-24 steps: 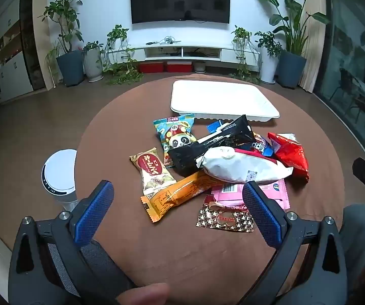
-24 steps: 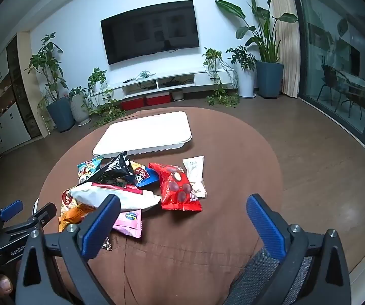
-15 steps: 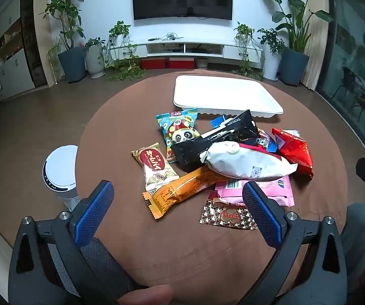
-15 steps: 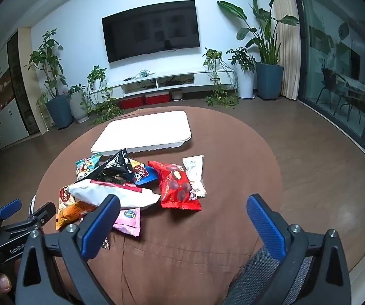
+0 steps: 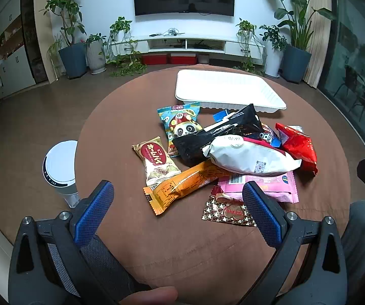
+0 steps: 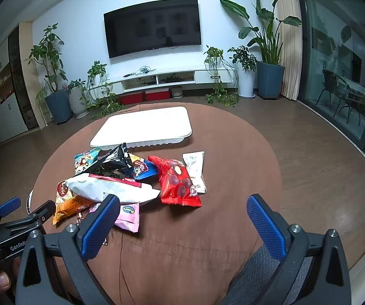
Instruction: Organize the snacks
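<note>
A heap of snack packets lies mid-table on the brown cloth: a white bag (image 5: pixel 251 156) on top, a black bag (image 5: pixel 218 132), a panda packet (image 5: pixel 181 124), an orange bar (image 5: pixel 182 184), a pink packet (image 5: pixel 263 180), a red bag (image 5: pixel 299 147) (image 6: pixel 177 178). Behind the heap sits an empty white tray (image 5: pixel 228 90) (image 6: pixel 144 127). My left gripper (image 5: pixel 177 195) hangs wide open above the table's near edge, short of the heap, nothing between its fingers. My right gripper (image 6: pixel 182 211) is open too, over bare cloth to the right of the heap.
A white round bin (image 5: pixel 60 165) stands on the floor left of the table. A brown-and-cream wafer packet (image 5: pixel 155 161) and a gold star-patterned packet (image 5: pixel 229 211) lie at the heap's near side. Potted plants (image 6: pixel 268 58) and a TV stand (image 6: pixel 172 78) line the far wall.
Both views have tipped slightly, so the heap sits a little lower in the left view. Nothing on the table has moved and both grippers stay open.
</note>
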Demonstrator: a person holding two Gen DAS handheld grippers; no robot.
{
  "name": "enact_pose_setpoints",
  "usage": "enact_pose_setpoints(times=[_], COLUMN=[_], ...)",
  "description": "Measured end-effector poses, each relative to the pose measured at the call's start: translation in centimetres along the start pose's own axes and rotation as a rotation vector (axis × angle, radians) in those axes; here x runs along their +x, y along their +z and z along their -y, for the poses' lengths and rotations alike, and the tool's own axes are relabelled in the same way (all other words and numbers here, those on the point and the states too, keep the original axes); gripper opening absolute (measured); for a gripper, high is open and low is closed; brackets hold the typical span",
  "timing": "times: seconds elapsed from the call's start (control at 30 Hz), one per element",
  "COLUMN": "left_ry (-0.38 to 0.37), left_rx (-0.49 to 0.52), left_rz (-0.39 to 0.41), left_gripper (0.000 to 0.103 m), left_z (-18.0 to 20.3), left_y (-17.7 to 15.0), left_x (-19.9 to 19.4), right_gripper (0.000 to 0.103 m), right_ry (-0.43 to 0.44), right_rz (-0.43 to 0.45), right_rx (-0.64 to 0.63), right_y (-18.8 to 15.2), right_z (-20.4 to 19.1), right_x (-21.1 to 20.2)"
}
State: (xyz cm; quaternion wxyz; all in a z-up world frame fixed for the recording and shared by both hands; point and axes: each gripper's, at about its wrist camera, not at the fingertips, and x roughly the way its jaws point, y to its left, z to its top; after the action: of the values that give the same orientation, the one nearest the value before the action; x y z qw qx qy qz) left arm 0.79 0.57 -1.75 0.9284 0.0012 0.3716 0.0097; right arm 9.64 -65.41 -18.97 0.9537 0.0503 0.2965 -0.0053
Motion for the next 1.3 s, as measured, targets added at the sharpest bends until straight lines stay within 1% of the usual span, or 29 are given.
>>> enact_pose_setpoints(times=[1.3], left_ry=[0.003], left_rx=[0.003], left_rz=[-0.018], left_gripper=[0.103], left_z=[-0.05], left_y=[-0.48], left_x=[0.70], right_gripper=[0.102], right_ry=[-0.008], right_rz=[-0.012], right_rx=[-0.005], right_y=[-0.51], right_z=[0.07], right_x=[0.16])
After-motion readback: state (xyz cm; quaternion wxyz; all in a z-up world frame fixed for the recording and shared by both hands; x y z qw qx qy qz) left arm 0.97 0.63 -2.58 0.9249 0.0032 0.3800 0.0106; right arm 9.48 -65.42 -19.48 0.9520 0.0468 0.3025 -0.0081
